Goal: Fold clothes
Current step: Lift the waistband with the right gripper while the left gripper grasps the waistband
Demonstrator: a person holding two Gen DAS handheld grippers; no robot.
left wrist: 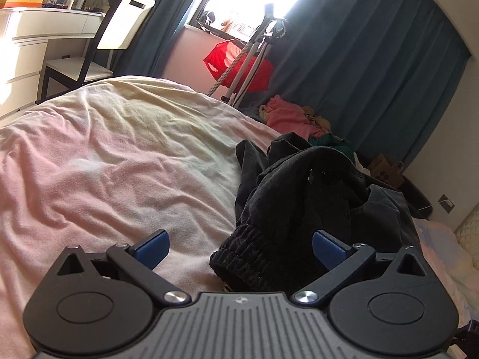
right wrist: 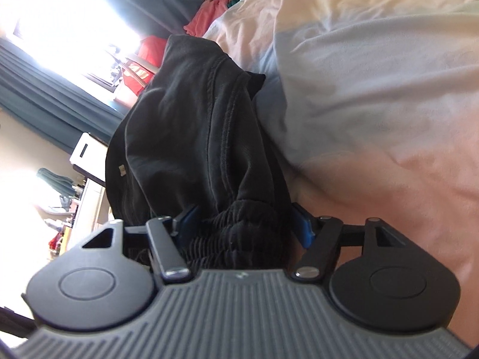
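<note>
A dark grey pair of trousers lies bunched on the bed's pale sheet, its ribbed cuff nearest me. My left gripper is open, low over the sheet, and the cuff lies between its blue fingers without being pinched. In the right wrist view the same trousers hang in a heap, and my right gripper is closed on their gathered elastic band. Its blue pads are partly hidden by the cloth.
A pile of pink, green and yellow clothes lies at the bed's far edge. Behind it are a red basket, a tripod and teal curtains. A white dresser and chair stand at the left.
</note>
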